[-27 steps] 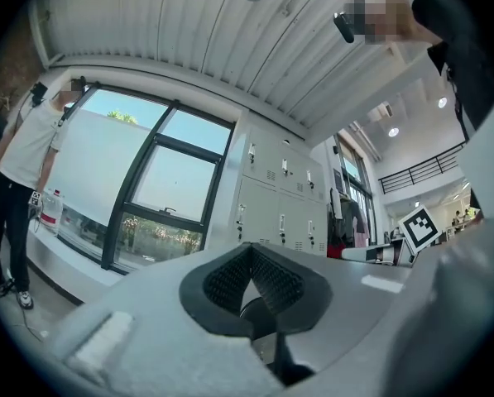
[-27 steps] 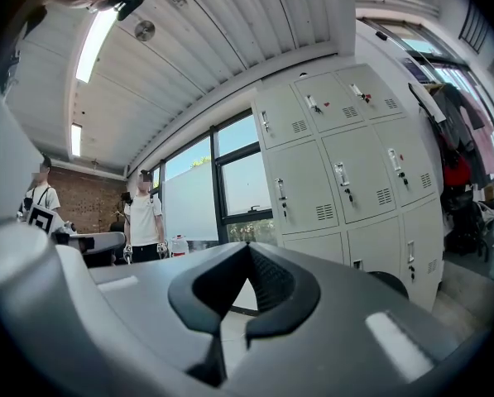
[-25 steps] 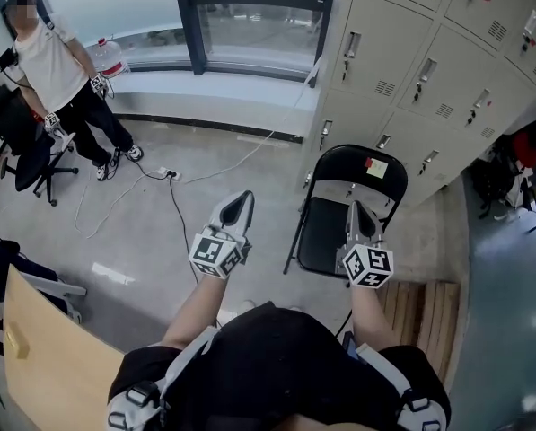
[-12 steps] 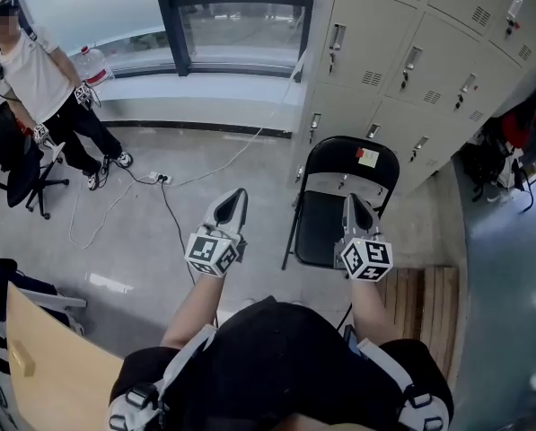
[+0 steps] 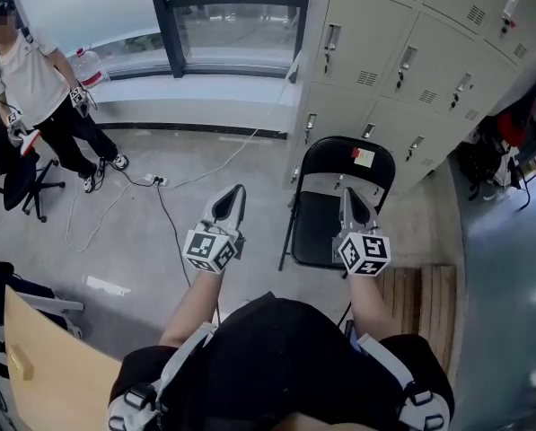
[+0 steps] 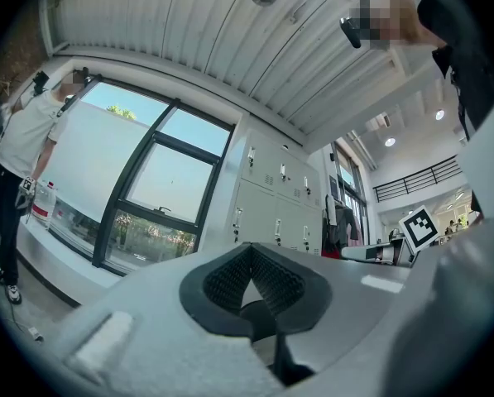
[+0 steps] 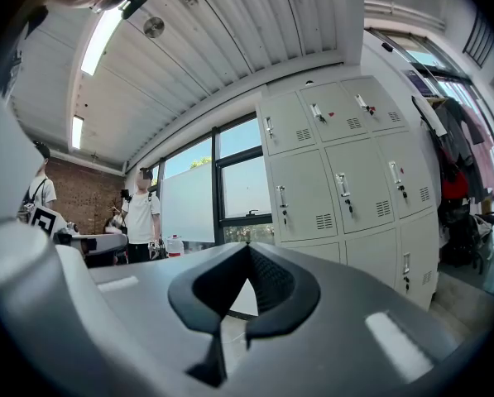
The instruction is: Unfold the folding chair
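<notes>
Head view looks steeply down; both gripper views face the lockers point(image 7: 338, 180).

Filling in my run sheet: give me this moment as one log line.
folding chair: open, seat down, before lockers | left gripper: shut, empty | right gripper: shut, empty | task: chair looks unfolded

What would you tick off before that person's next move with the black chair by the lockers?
1. Left gripper shut and empty: ok.
2. Right gripper shut and empty: ok.
3. Folding chair seat down, looks already unfolded: ok.
4. Chair's legs fully spread and steady: cannot tell.
5. Bystander stands well away from the chair: ok.
</notes>
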A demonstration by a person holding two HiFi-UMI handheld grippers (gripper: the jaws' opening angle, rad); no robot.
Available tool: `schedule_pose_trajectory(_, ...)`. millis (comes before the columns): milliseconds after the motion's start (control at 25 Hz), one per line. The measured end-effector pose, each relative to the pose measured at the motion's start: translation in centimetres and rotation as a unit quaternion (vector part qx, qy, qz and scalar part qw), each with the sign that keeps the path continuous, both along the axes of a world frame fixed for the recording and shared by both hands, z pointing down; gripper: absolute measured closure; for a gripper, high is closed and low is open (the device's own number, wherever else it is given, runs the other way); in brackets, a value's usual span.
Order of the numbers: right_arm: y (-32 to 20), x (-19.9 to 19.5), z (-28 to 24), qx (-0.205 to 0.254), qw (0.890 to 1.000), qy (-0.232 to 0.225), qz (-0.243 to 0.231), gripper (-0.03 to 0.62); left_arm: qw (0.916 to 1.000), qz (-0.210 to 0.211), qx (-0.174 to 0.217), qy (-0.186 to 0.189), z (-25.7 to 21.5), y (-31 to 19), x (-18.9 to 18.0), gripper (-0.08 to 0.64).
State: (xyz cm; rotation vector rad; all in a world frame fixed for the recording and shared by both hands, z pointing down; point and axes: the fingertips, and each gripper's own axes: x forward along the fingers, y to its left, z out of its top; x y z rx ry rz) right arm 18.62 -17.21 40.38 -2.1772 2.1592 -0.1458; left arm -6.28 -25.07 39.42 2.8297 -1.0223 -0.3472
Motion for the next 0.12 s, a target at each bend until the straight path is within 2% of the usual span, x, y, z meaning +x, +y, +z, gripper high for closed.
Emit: schedule_pose_trajectory(120, -0.07, 0.16, -0.09, 0.001, 1.000, 0.001, 0.001, 0.588, 1.0000, 0.002, 0.000, -0.001, 0.00, 0.05, 0.18, 0.561)
